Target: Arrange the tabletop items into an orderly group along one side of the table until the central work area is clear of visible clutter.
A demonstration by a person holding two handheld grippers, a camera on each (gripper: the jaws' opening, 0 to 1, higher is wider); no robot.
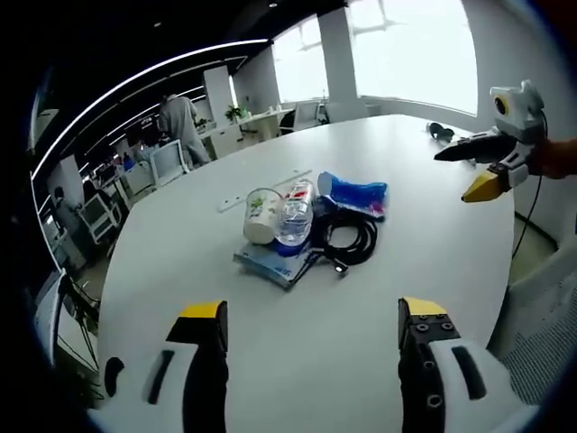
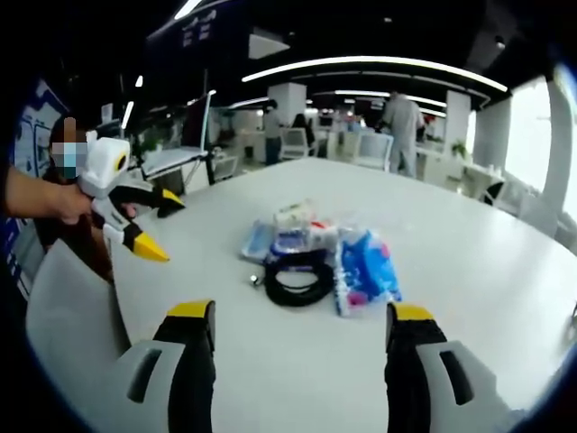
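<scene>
Left gripper view: left claw (image 1: pixel 311 329) wide apart, holding nothing, hovering over the near edge of the white table (image 1: pixel 433 225). Items sit bunched mid-table: paper cup (image 1: pixel 261 216) on its side, touching a clear water bottle (image 1: pixel 296 215) also lying down; both rest on a flat blue packet (image 1: pixel 275 263). Black coiled cable (image 1: pixel 345 240) just right of the bottle, blue wipes pack (image 1: pixel 353 194) behind the cable. White strip (image 1: pixel 261 189) lies behind the cup. Small dark object (image 1: pixel 441 132) near the far table edge, too small to tell. Right claw (image 1: pixel 460 176) comes in at the right, spread, nothing in it, well apart from the pile. A person (image 1: pixel 178 122) stands in the background office.

Right gripper view: right claw (image 2: pixel 302 329) wide, holding nothing, above the table (image 2: pixel 469 262). Same cluster from the other side: cable (image 2: pixel 296 275) nearest, wipes pack (image 2: pixel 365 271) beside it on the right, bottle (image 2: pixel 311 236) and cup (image 2: pixel 293 215) behind, blue packet (image 2: pixel 258 242) at left. Left claw (image 2: pixel 167 225) at the left, held by a hand (image 2: pixel 68 203), spread and holding nothing.
</scene>
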